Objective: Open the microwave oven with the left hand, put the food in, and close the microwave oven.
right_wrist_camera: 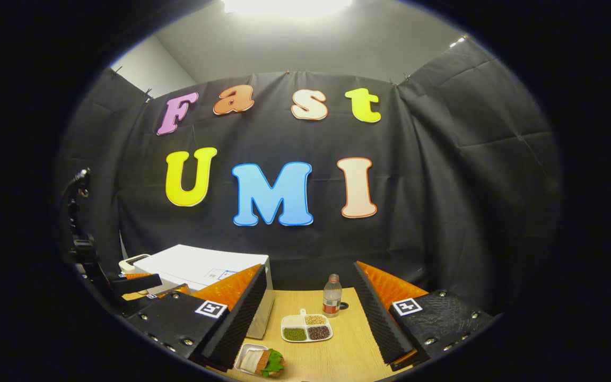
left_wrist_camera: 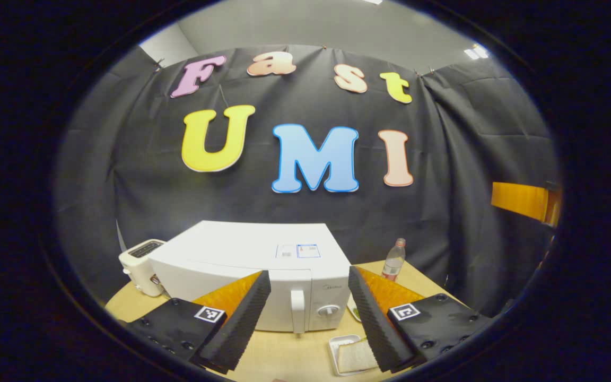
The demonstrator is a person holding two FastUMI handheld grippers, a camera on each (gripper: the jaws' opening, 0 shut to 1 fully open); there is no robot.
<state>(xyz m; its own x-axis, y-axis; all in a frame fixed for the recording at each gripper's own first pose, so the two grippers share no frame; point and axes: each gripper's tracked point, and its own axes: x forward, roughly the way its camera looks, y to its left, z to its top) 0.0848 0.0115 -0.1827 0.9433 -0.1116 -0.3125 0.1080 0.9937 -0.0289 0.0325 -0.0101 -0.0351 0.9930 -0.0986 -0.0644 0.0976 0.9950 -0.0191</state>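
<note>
Left gripper [left_wrist_camera: 310, 313]: hovering above the bench, pointing level at the microwave front; jaws standing wide, holding nothing.
Right gripper [right_wrist_camera: 311, 318]: hovering above the bench to the right of the microwave, pointing toward the back wall; jaws standing wide, holding nothing.
Left gripper seen from the right gripper view: sitting at the far left edge, in front of the microwave, apart from it; its jaw state cannot be told from there.
Food tray [right_wrist_camera: 260, 361]: lying on the bench nearest the right gripper, just in front of the microwave's right corner; carrying a sandwich with green leaf showing. In the left gripper view the same tray [left_wrist_camera: 350, 354] is lying below the microwave's control side, partly behind the right finger [left_wrist_camera: 374, 318].
Bench [right_wrist_camera: 348, 345]: light wood, carrying every item listed.
Microwave [left_wrist_camera: 247, 260]: white, standing on the bench, door closed; upright handle [left_wrist_camera: 297, 309] sitting between the left gripper's fingers in that view, not touched. Round knob [left_wrist_camera: 328, 310] lying just right of the handle.
Divided dish [right_wrist_camera: 307, 327]: lying behind the food tray, holding three kinds of beans in separate compartments.
Bottle [right_wrist_camera: 330, 296]: standing upright beyond the dish, near the back wall.
Toaster [left_wrist_camera: 140, 265]: white, standing just left of the microwave, toward the rear.
</note>
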